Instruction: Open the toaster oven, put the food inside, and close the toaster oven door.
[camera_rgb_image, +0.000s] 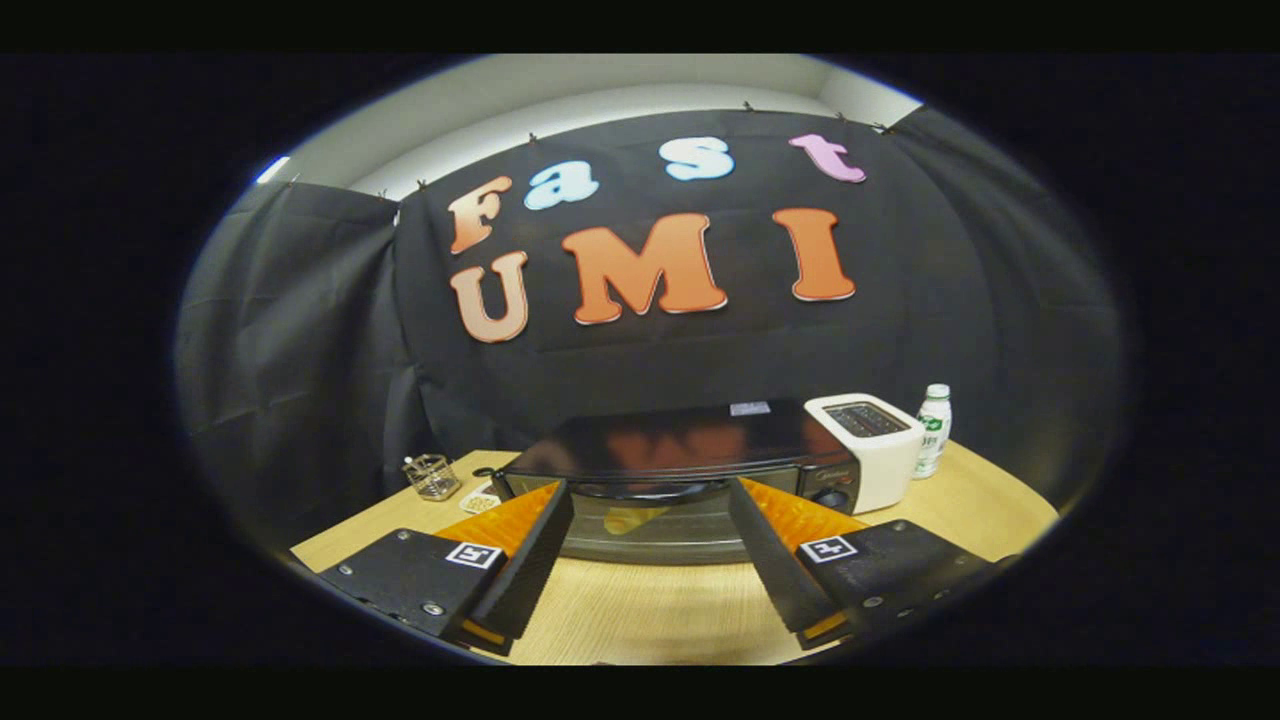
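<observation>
The gripper (650, 490) hangs with its two fingers spread wide and nothing between them, their tips reaching up to the door handle (640, 490) of the black toaster oven (680, 445), which sits just ahead on the wooden table (650, 610) with its glass door shut and something yellowish showing dimly behind it. Beyond the right finger stand a white toaster (868, 448) and a small bottle (933, 428); beyond the left finger, a small glass jar (432, 476).

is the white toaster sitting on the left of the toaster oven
No, the white toaster stands at the right end of the toaster oven, beyond the open gripper, with a bottle further right.
</observation>
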